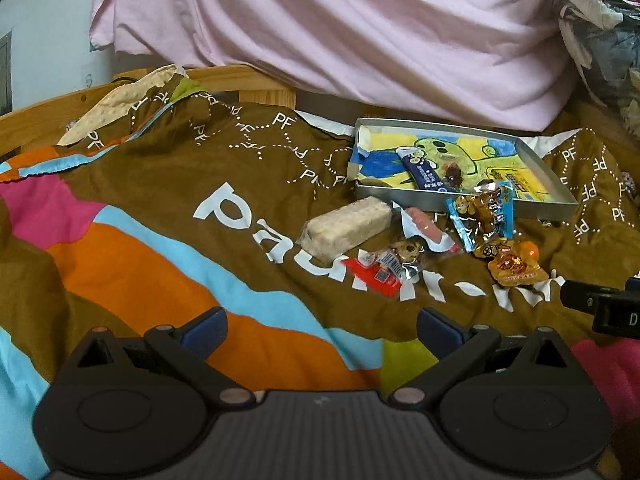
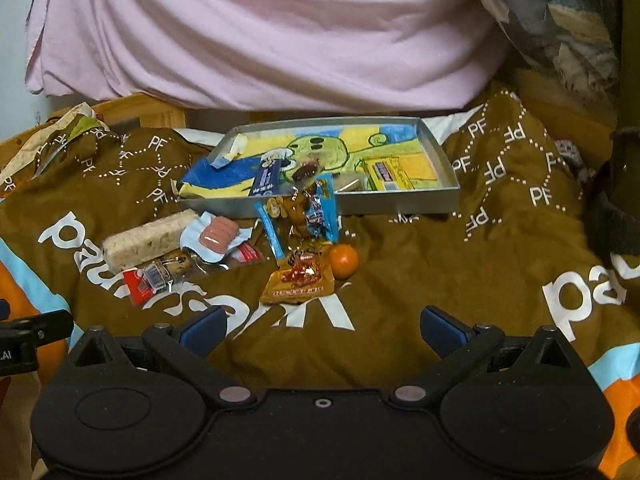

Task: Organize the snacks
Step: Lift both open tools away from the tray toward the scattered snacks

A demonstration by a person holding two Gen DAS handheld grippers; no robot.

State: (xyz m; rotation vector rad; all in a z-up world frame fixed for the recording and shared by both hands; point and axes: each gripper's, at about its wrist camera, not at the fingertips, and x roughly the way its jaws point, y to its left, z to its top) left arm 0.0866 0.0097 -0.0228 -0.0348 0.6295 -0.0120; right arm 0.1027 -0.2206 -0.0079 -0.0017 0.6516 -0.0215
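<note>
Biggest risk I saw: the whole job sat on a soft, rumpled brown blanket (image 2: 400, 264), so nothing lay flat. The round orange sweet (image 2: 344, 261) rested just beside the gold wrapper (image 2: 298, 282), and a nudge from either tool could prob send it rolling down a fold. The crinkly blue-and-brown bag (image 2: 304, 216) leaned against the front wall of the metal tray (image 2: 400, 200); a grab at it might shove or tip the tray, since the bedding gives under it. Foil packs would likely slip between hard fingers too.

Both tools hung back, empty. The left gripper (image 1: 322, 330) had its jaws spread wide w/ nothing between them, well short of the pile; the right gripper (image 2: 320, 330) likewise released and held nothing.

The tray, lined w/ a yellow-green cartoon picture, held a dark blue bar (image 2: 267, 178), a small brown-wrapped sweet (image 2: 306, 170), a yellow box (image 2: 386, 174) at the right, and sth flat and tan beside it, couldn't tell what. Outside, still loose on the blanket: a pale long bar (image 2: 148, 242), a sausage pack (image 2: 216, 236), a red-ended cookie pack (image 2: 160, 276), plus the bag, wrapper and sweet.
</note>
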